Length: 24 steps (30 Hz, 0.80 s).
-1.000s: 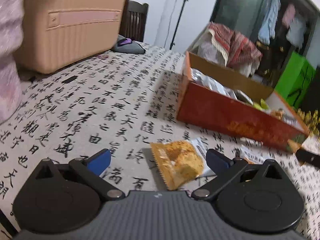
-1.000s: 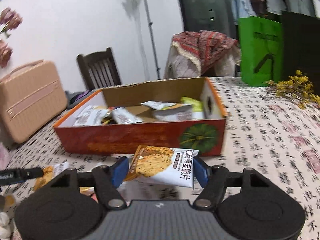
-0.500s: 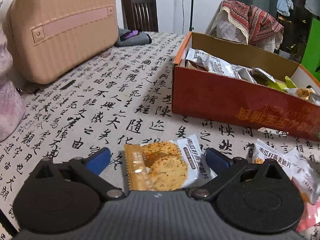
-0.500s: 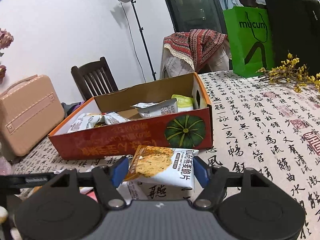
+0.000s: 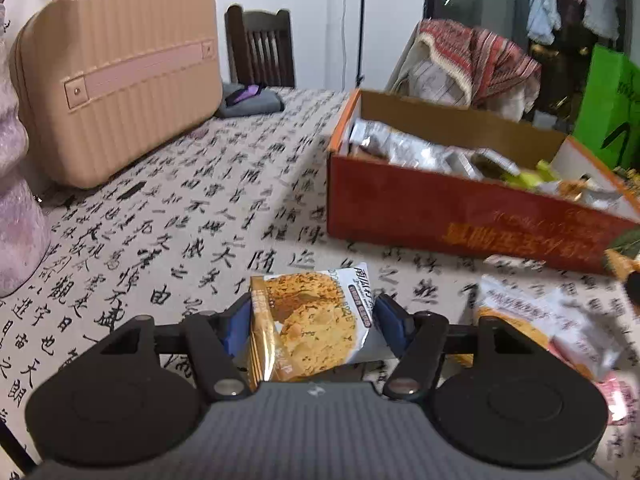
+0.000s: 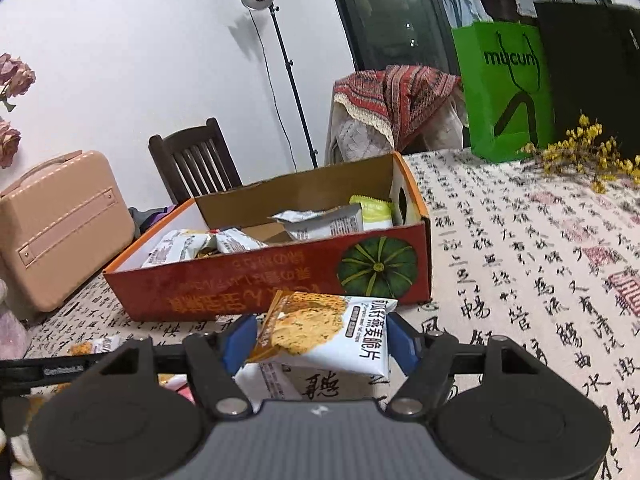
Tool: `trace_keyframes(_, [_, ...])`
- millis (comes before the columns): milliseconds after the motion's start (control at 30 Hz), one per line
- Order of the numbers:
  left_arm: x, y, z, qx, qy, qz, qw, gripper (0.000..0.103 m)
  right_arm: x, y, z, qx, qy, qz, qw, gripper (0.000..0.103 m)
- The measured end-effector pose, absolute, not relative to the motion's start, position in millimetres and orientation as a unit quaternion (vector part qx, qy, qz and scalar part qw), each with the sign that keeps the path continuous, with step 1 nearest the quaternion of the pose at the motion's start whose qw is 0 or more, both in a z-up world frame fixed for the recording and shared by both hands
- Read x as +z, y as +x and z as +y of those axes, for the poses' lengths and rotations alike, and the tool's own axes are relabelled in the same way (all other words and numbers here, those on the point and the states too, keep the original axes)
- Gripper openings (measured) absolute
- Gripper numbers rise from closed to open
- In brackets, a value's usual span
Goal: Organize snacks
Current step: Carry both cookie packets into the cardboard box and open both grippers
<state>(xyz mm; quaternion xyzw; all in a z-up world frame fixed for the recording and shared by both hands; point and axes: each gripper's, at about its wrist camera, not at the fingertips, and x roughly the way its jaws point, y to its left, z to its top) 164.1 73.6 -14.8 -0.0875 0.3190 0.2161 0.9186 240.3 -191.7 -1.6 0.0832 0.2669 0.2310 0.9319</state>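
An orange cardboard box with a pumpkin picture holds several snack packets and stands on the calligraphy tablecloth. My left gripper is low over the cloth in front of it. Its jaws are closing on a cracker packet, and both blue pads touch the packet's edges, which buckle slightly. My right gripper is shut on another cracker packet, held above the cloth just in front of the box. More loose packets lie on the cloth to the right of the left gripper.
A pink hard case stands at the table's far left, with a dark wooden chair behind it. A green paper bag and dried yellow flowers occupy the far right of the table. A light stand rises behind the box.
The left jaws have drawn in from wide apart onto the cracker packet, and the left view has swung toward the box. The right gripper keeps its packet, almost still.
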Motion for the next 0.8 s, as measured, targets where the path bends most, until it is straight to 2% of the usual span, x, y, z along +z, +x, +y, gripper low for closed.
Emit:
trace_keyframes(367, [46,157,61,0.143,-0.084,0.230,0.959,0.066,37,226,-189,0.226,0.062,0.215,0.948,0.069])
trace_keyframes(567, [74,188,53,0.124,-0.081,0.205,0.967,0.066,72,246,-183,0.216,0.068,0.186,0.956,0.069])
trace_keyframes(800, [86,230,52,0.124,-0.090,0.195,0.969,0.066,88,293,-167,0.199,0.075,0.177,0.961,0.069])
